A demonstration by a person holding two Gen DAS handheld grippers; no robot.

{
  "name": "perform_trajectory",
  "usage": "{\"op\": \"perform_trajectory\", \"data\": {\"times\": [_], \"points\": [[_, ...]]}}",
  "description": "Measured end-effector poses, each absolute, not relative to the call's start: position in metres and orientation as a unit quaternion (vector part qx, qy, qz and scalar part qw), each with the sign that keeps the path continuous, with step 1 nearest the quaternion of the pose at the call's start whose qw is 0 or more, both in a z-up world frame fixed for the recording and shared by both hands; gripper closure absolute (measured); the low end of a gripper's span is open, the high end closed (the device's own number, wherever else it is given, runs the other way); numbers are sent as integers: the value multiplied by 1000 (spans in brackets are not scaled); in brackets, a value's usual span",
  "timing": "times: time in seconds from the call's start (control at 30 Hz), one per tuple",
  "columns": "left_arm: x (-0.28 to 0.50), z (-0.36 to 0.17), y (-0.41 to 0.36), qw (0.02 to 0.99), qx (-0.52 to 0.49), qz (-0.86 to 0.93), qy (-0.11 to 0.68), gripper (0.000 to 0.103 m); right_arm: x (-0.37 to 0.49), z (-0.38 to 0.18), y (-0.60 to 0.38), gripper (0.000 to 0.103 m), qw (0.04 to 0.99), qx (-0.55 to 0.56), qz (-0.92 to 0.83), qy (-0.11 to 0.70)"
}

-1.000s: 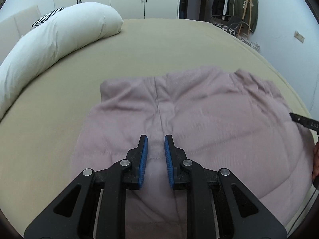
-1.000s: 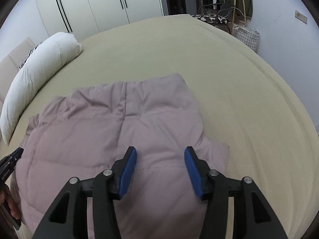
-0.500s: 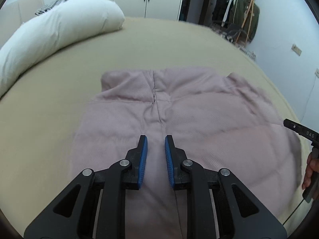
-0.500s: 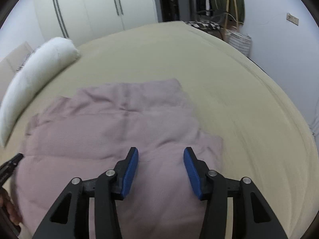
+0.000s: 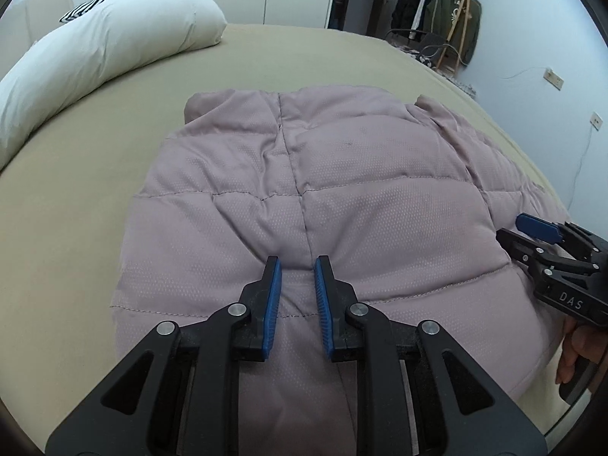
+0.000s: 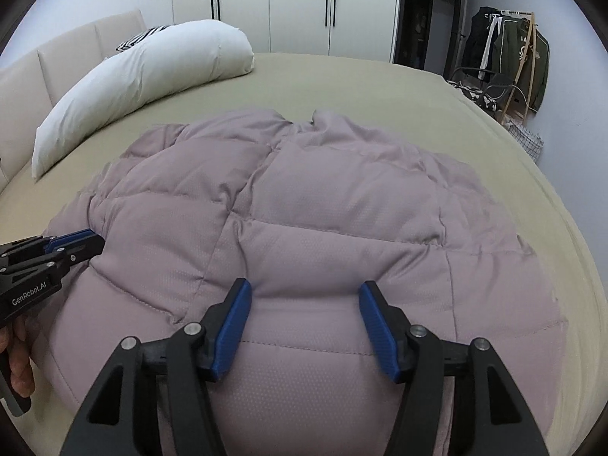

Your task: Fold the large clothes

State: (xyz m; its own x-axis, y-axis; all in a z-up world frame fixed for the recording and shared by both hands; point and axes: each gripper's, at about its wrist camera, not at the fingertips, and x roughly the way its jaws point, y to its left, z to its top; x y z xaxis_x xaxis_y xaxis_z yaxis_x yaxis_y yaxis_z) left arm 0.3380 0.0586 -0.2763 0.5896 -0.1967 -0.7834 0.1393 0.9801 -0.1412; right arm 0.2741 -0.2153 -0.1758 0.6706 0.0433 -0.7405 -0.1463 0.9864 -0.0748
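Flanking quilted jacket [image 6: 342, 205]: long pillow [image 6: 144, 76].

Black tongs [image 5: 297, 266], blue ribbed pads [image 5: 271, 300], silver screws

Both wrist views are evenly lit by soft, cool indoor light with no hard glare. Shadows are faint: only a weak dark band lies under the near edge of the pink quilted jacket [image 5: 342, 197] and along its seams. The fisheye lens bends the olive bed sheet [image 5: 76, 197] into a dome and curves the white wardrobe doors [image 6: 288, 3] at the far side; black vignette fills the corners. Focus is crisp at center. In the right wrist view the jacket's right edge [image 6: 547, 304] smears slightly, and the far clothes rack [image 6: 513, 57] looks soft.
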Motion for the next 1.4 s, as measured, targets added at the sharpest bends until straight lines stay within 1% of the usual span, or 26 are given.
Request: {"op": "perform_trajectory", "data": {"times": [0.07,0.17,0.27,0.33,0.37,0.43,0.47,0.57,0.6,0.63,0.67,0.7,0.73,0.77,0.8,0.9,1.1,1.17,1.23,1.3,1.4], "points": [[325,-260,59,894,-30,-81,439,85,268,-159,-213,43,906,-50,40,419],[298,-247,58,902,-32,-82,423,85,239,-141,-208,43,915,-34,67,396],[291,-268,47,889,-18,-80,451,85,224,-162,-195,41,904,-40,83,417],[294,-284,42,885,-12,-81,459,85,222,-179,-190,40,906,-52,78,413],[296,-287,44,884,-20,-83,460,85,224,-185,-190,39,906,-55,77,413],[298,-287,46,881,-26,-85,465,85,228,-190,-190,33,907,-64,79,409],[298,-284,46,880,-26,-87,466,85,229,-191,-192,33,905,-62,82,413],[287,-265,62,883,-60,-88,457,85,232,-173,-206,32,896,-31,102,431],[281,-256,72,887,-71,-88,447,84,227,-164,-214,32,898,-13,108,427],[277,-248,82,891,-78,-83,438,82,219,-151,-226,29,905,9,117,408],[274,-242,93,895,-87,-76,431,70,211,-141,-236,24,913,25,123,389],[271,-237,107,897,-103,-69,425,56,205,-131,-251,10,920,41,123,370],[270,-233,116,898,-114,-64,419,30,201,-125,-264,2,925,53,117,357],[269,-230,130,902,-130,-54,408,27,198,-120,-280,2,930,66,110,344],[272,-229,140,901,-137,-50,409,27,197,-117,-295,2,932,77,105,339],[281,-234,164,892,-166,-50,418,27,203,-118,-339,2,924,113,82,356],[294,-263,194,848,-250,-92,458,27,209,-136,-422,2,890,255,101,365],[295,-265,192,846,-247,-110,460,27,216,-144,-430,4,875,280,123,375],[302,-273,187,839,-237,-108,478,27,225,-151,-425,4,871,257,122,400],[312,-291,194,818,-274,-112,493,27,236,-164,-427,4,865,255,105,419],[321,-311,206,792,-324,-126,503,26,253,-189,-447,5,835,326,108,430]]}}
